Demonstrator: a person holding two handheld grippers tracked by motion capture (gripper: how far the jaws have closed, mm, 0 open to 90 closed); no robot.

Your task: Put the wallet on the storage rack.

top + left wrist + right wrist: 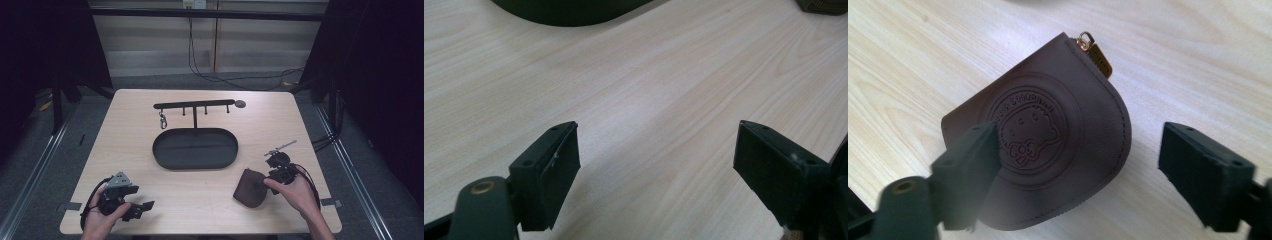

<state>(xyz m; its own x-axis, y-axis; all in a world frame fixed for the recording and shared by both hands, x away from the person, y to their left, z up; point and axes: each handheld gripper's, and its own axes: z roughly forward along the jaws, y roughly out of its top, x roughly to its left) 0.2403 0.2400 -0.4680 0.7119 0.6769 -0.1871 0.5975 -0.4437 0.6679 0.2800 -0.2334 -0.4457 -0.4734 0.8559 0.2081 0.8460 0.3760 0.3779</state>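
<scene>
A dark brown leather coin pouch (1048, 135) lies flat on the light wooden table, stamped with a round cartoon emblem and closed by a gold zipper pull (1094, 50). My right gripper (1080, 145) hovers over it, open wide; the left jaw overlaps the pouch and the right jaw stands over bare wood beside it. In the high view the pouch (251, 189) sits near the front right, with the right gripper (270, 175) just to its right. At the front left, my left gripper (142, 207) is open over bare table, nothing between its jaws (656, 140).
A black oval tray (165, 155) lies in the middle of the table, with a black hook rack (194, 105) rising behind it. A metal clip (162, 120) hangs from the rack's left hook. The tray's rim (569, 12) shows ahead of the left gripper.
</scene>
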